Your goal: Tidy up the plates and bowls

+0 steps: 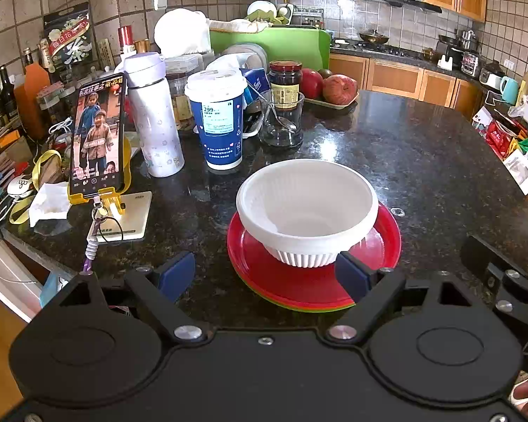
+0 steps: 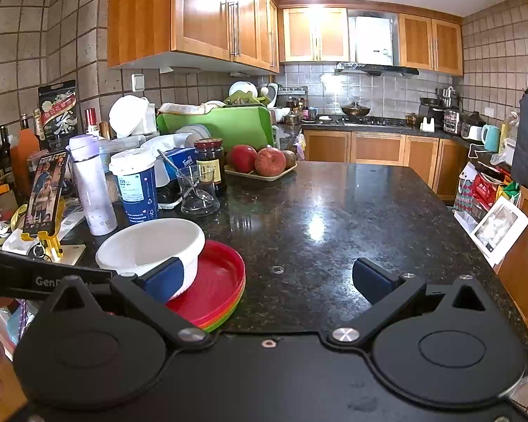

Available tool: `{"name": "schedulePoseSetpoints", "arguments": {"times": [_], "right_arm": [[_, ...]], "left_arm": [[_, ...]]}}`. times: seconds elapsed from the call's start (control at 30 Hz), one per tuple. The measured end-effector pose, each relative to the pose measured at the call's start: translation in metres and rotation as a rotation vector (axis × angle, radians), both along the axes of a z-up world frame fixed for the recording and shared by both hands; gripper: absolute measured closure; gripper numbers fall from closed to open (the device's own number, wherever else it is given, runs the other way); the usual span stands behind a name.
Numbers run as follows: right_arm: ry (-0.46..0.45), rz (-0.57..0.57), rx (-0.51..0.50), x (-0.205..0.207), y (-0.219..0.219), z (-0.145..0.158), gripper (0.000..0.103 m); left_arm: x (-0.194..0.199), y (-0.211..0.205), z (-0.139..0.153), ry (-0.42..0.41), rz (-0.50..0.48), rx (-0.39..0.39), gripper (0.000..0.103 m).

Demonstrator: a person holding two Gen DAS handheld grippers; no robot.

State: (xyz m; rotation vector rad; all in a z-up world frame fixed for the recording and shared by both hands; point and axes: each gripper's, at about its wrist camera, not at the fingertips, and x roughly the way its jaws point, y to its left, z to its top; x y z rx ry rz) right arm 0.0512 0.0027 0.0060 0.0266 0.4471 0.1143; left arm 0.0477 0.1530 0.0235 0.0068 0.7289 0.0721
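Observation:
A white ribbed bowl (image 1: 306,211) stands upright on a stack of plates, red on top (image 1: 299,281) with orange and green rims below, on the dark granite counter. My left gripper (image 1: 265,274) is open just in front of the stack, its blue pads apart and touching nothing. In the right wrist view the same bowl (image 2: 148,246) and plate stack (image 2: 218,281) lie at the lower left. My right gripper (image 2: 269,279) is open to the right of them over bare counter, its left pad in front of the bowl's side.
Behind the bowl stand a blue paper cup (image 1: 216,119), a white flask (image 1: 155,116), a glass with a spoon (image 1: 281,119), a dark jar (image 1: 285,84) and a phone on a yellow stand (image 1: 98,133). A tray of apples (image 1: 331,88) sits further back. Boxes and packets (image 2: 489,211) crowd the right edge.

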Motion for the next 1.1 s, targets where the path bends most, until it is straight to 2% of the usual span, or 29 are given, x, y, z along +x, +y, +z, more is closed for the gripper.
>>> {"name": "schedulePoseSetpoints", "arguments": {"times": [1.1], "right_arm": [[0.05,-0.029,-0.024,0.0094,0.0051,-0.0035,0.0]], "left_arm": [[-0.0008,-0.0031,-0.0022,-0.02,-0.016,0.047,0.016]]}}
